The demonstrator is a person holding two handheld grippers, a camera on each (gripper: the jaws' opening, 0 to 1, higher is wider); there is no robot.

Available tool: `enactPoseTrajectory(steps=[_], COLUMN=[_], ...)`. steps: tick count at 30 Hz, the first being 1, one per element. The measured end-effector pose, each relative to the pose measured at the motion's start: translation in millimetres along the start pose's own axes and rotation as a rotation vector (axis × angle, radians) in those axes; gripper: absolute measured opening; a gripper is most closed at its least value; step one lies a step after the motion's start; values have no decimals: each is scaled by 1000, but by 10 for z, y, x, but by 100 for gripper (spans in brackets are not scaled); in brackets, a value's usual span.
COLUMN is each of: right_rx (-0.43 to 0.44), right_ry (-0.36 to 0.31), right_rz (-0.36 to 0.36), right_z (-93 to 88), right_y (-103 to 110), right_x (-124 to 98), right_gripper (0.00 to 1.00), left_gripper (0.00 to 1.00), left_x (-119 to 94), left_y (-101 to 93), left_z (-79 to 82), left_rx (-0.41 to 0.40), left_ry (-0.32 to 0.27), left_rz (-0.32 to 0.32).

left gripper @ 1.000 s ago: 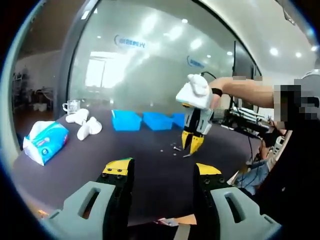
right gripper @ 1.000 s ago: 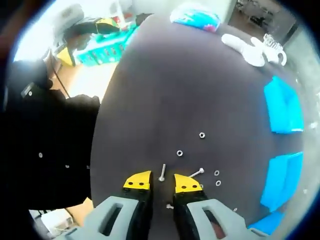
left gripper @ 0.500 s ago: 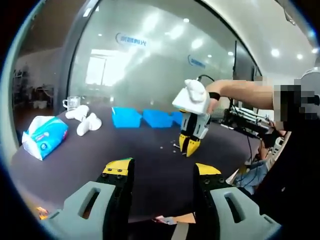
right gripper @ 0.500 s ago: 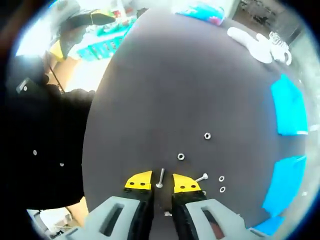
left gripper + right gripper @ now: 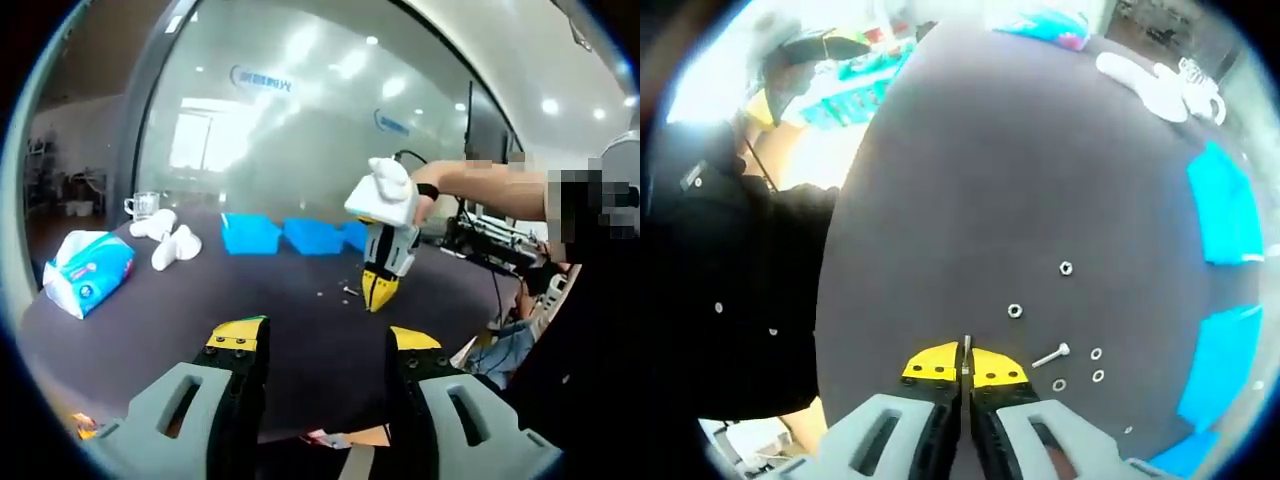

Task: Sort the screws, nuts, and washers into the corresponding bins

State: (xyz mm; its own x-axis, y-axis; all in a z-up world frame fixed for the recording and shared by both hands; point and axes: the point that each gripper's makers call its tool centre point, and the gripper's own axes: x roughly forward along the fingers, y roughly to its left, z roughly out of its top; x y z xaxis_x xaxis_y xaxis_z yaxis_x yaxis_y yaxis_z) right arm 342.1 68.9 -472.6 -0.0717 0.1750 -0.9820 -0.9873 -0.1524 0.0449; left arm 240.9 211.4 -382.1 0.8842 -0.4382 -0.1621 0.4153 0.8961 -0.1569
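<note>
Up close, right tongs [image 5: 966, 366] pinch screw [image 5: 966, 347]; left tongs [image 5: 320, 343] agape.

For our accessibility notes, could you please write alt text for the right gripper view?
The right gripper points down at a dark table, its yellow-tipped jaws shut on a screw whose end pokes out between them. Nearby lie another screw and several nuts and washers, with blue bins along the right edge.
</note>
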Motion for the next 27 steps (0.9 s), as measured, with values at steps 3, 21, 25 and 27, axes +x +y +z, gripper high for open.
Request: enactPoseTrajectory(steps=[3, 21, 25, 27], right_rx=[3, 278, 365, 399], right_ry=[-12, -541, -678, -733], right_rz=[20, -112, -217, -268], right_z=[-25, -341, -506, -617], right_y=[95, 365, 337, 371], right_x=[-20, -711, -922, -1014], right_gripper=[0, 0, 0, 0], left_gripper=[42, 41, 41, 41], left_x=[3, 194, 225, 237], left_y=[-2, -109, -143, -149], left_z=[14, 130, 168, 187], left_rx=[2, 13, 21, 23], left_ry=[-1, -16, -21, -24], left_rz=[1, -44, -56, -59])
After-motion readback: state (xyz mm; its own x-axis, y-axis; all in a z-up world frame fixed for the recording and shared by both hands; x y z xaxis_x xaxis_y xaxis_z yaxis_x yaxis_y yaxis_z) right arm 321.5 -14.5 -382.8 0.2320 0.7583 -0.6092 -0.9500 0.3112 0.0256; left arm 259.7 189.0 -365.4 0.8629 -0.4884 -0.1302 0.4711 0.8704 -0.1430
